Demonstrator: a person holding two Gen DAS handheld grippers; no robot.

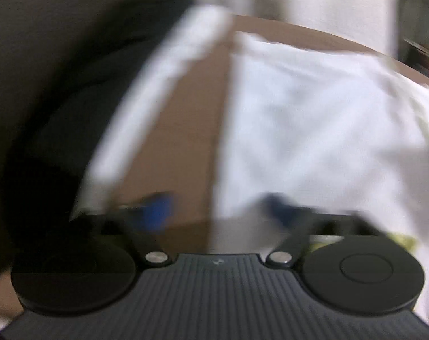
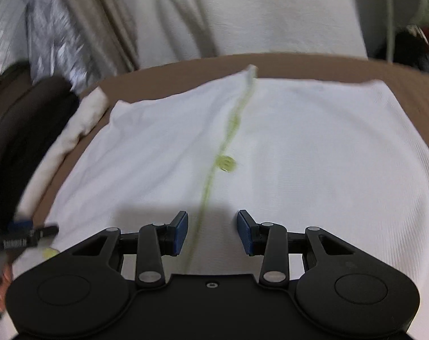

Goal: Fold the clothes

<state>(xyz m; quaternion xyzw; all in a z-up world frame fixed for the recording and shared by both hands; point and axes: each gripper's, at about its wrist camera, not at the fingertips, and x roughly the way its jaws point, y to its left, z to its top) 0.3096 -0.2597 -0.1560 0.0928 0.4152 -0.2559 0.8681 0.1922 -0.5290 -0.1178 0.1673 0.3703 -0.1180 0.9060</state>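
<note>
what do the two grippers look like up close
Both are black handheld units. The right gripper has blue pads on black hinged link arms with silver pivot pins, two round black discs and a smooth black body. The left gripper, blurred, shows the same, with a ribbed grey-black body.

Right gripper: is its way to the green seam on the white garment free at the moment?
Probably yes: the right gripper stands open right over the green seam on the white garment, with nothing between.

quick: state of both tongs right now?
Left tongs: open, nothing clamped, over the white shirt edge.
Right tongs: open, empty, above the shirt.
</note>
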